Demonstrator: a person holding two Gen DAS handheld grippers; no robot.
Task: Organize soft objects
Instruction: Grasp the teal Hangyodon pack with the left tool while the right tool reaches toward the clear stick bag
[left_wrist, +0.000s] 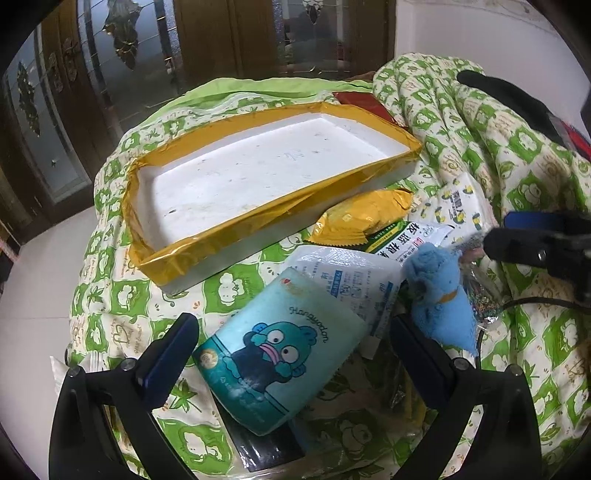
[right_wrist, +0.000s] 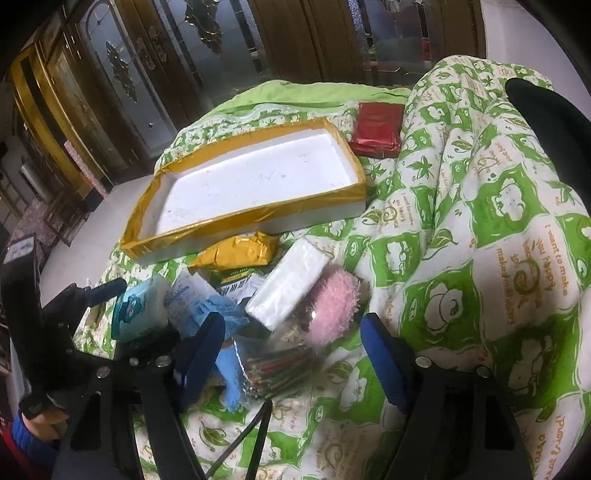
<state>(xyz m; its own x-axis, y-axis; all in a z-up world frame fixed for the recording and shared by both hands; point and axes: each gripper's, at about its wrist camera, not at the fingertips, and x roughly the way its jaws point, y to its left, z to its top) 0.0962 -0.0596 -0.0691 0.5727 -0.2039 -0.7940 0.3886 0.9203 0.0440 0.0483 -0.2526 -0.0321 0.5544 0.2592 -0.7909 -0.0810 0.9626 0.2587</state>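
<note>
In the left wrist view my left gripper (left_wrist: 295, 325) stands open astride a teal tissue pack (left_wrist: 280, 350) with a cartoon fish on it; neither pad presses it. A blue plush toy (left_wrist: 439, 291) lies just right of that pack. In the right wrist view my right gripper (right_wrist: 293, 319) is open over a clear bag of coloured sticks (right_wrist: 277, 369). A pink fluffy ball (right_wrist: 332, 302) lies beyond the bag. The blue plush toy (right_wrist: 221, 317) sits partly behind my right gripper's left finger. A white foam tray (left_wrist: 258, 173) with a gold foil rim (right_wrist: 207, 225) lies beyond the pile.
Everything rests on a green-and-white quilt (right_wrist: 461, 221) bunched high at the right. A gold foil packet (right_wrist: 236, 251), a white tissue pack (right_wrist: 288, 284) and a green medicine box (left_wrist: 391, 236) lie by the tray. A red packet (right_wrist: 376, 127) sits behind it. A black chair back (right_wrist: 546, 122) stands at the right.
</note>
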